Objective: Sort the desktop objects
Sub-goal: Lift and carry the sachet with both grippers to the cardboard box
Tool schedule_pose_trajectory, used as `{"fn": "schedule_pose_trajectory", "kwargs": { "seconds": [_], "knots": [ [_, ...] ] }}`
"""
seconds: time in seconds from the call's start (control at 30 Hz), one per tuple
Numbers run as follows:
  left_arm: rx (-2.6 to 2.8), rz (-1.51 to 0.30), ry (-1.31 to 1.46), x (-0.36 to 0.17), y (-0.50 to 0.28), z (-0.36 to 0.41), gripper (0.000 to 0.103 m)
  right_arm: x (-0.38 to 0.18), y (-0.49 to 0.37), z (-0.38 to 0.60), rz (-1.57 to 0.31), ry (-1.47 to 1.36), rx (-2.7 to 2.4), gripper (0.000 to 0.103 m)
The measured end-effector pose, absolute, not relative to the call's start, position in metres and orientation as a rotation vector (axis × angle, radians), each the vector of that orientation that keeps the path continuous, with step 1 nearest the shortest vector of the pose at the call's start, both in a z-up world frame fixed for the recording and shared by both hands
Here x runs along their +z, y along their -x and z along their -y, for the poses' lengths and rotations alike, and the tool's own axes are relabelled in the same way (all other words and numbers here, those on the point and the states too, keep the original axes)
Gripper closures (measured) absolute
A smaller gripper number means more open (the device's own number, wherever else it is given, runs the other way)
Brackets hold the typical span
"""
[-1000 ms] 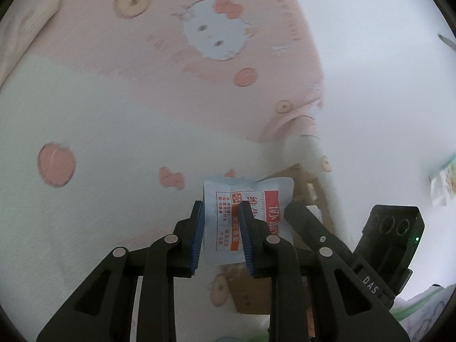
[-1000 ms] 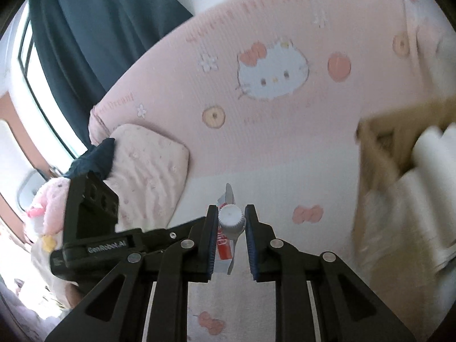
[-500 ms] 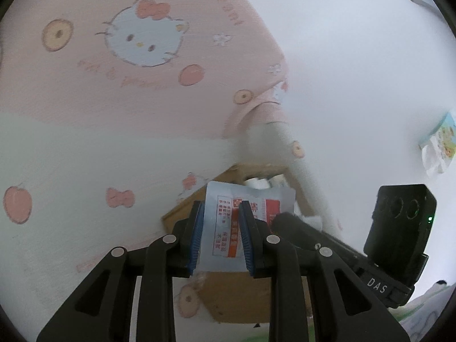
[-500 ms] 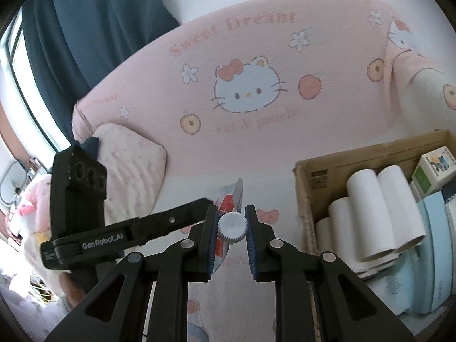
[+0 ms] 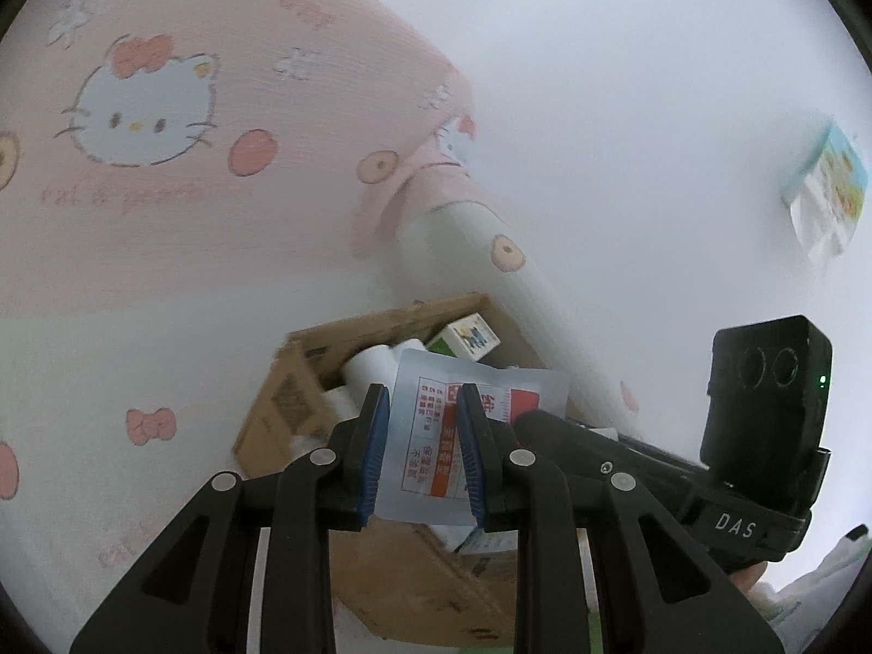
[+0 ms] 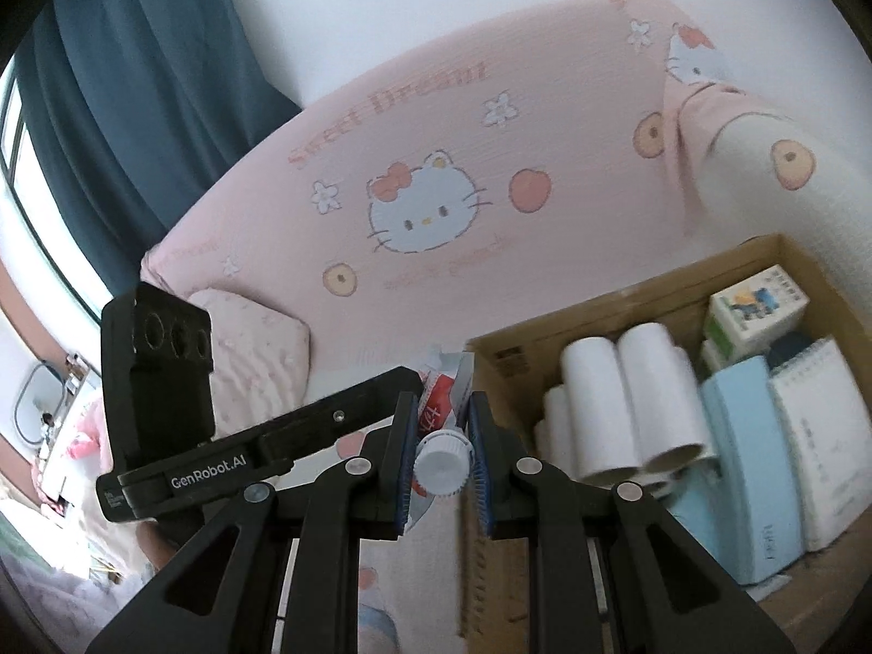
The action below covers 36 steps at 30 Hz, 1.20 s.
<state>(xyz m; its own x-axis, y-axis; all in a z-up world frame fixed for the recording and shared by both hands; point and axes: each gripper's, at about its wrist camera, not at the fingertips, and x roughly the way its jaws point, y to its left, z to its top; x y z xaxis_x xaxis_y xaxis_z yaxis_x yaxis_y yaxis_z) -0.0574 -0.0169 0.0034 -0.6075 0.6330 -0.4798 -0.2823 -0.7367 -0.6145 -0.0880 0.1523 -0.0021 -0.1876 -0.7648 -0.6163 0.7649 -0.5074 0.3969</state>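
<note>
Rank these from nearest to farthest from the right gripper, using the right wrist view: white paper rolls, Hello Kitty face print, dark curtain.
1. White paper rolls, in the cardboard box, right of the right gripper.
2. Hello Kitty face print, on the pink sheet ahead.
3. Dark curtain, far upper left.

Left wrist view looks forward along its fingers, tilted down, close above the cardboard box [image 5: 283,414], with the pink bedding [image 5: 218,174] and white wall [image 5: 627,109] behind. Right wrist view faces the same bedding [image 6: 436,163] from near the box's [image 6: 616,300] left rim. Both views share box, bedding and the paper rolls [image 6: 627,398].
</note>
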Motion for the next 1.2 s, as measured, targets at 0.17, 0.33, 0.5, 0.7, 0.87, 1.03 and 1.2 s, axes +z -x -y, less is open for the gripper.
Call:
{"fn": "schedule_pose_trajectory", "kwargs": {
  "seconds": [0.17,0.33,0.5,0.7,0.87,1.03,1.2],
  "knots": [
    [2.261,0.652,1.021,0.0,0.064,-0.013,0.076,-0.006,0.101,-0.178,0.028,-1.016,-1.855,0.087],
    [2.239,0.591,1.074,-0.002,0.068,-0.044,0.076,-0.012,0.117,-0.203,0.078,-1.089,-1.849,0.087],
    [2.199,0.536,1.144,-0.005,0.073,-0.073,0.076,-0.016,0.128,-0.221,0.061,-1.125,-1.851,0.087],
    [2.119,0.543,1.285,-0.027,0.082,-0.094,0.076,-0.035,0.143,-0.237,0.051,-1.232,-1.818,0.087],
    [2.066,0.527,1.401,-0.045,0.088,-0.113,0.075,-0.054,0.153,-0.243,0.017,-1.326,-1.771,0.087],
    [2.052,0.482,1.465,-0.053,0.091,-0.126,0.075,-0.063,0.156,-0.244,-0.05,-1.367,-1.761,0.087],
    [2.027,0.452,1.487,-0.058,0.091,-0.131,0.075,-0.067,0.158,-0.244,-0.099,-1.385,-1.728,0.087]
  ]
}}
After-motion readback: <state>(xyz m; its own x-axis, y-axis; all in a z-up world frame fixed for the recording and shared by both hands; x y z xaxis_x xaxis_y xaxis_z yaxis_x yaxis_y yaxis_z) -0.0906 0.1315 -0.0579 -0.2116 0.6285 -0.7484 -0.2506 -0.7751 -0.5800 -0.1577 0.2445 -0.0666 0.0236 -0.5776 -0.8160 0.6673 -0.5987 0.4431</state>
